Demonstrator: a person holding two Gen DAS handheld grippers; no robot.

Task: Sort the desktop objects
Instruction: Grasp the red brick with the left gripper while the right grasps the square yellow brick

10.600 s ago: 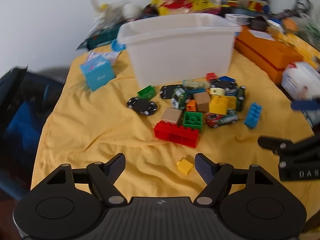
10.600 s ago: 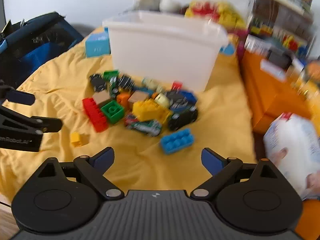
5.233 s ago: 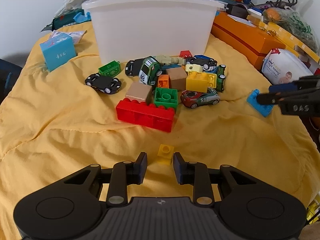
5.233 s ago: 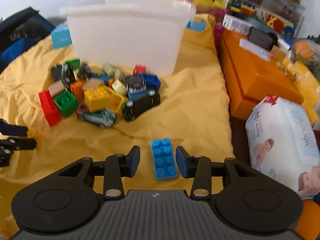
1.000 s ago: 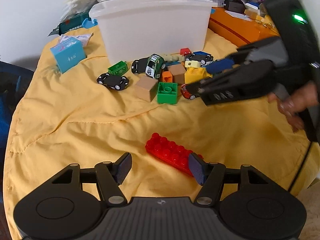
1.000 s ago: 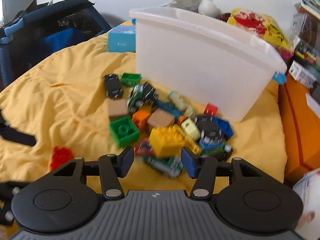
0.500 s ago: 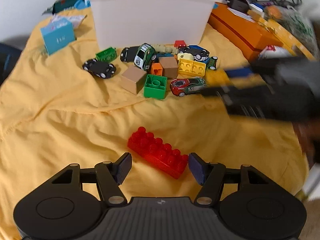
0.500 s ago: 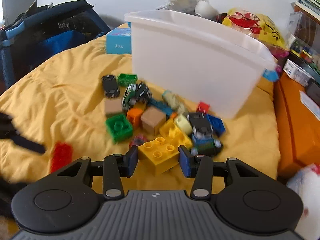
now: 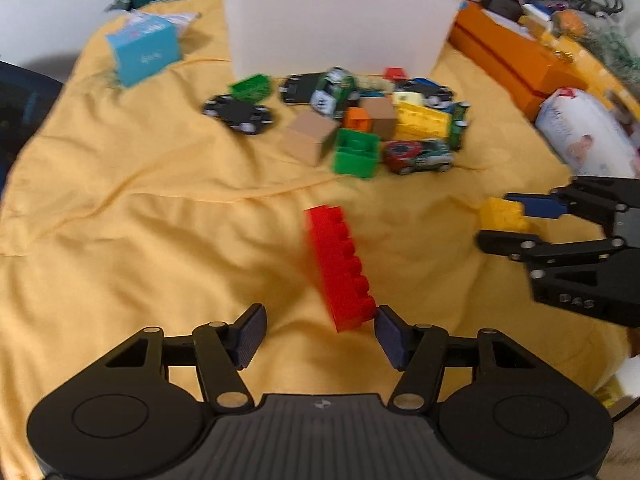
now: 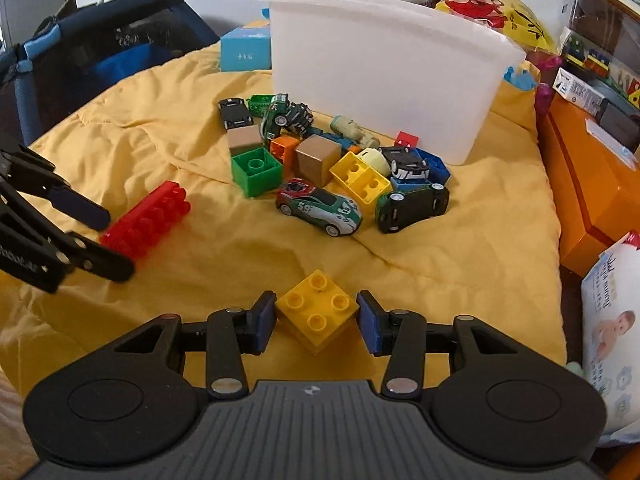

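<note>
Fingers of our right gripper [image 10: 316,322] clamp a yellow four-stud plastic brick [image 10: 318,310].
Our left gripper [image 9: 318,334] is closing, fingers unclenched around a long red studded brick [image 9: 340,266] on yellow cloth [image 9: 160,220].

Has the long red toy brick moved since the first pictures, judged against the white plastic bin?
Yes. The long red toy brick now lies well apart from the toy pile beside the white plastic bin, nearer the left gripper.

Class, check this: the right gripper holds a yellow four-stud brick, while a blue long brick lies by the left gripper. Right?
Not quite. The long brick by the left gripper is red, as both wrist views show. The right gripper does hold the yellow four-stud brick.
</note>
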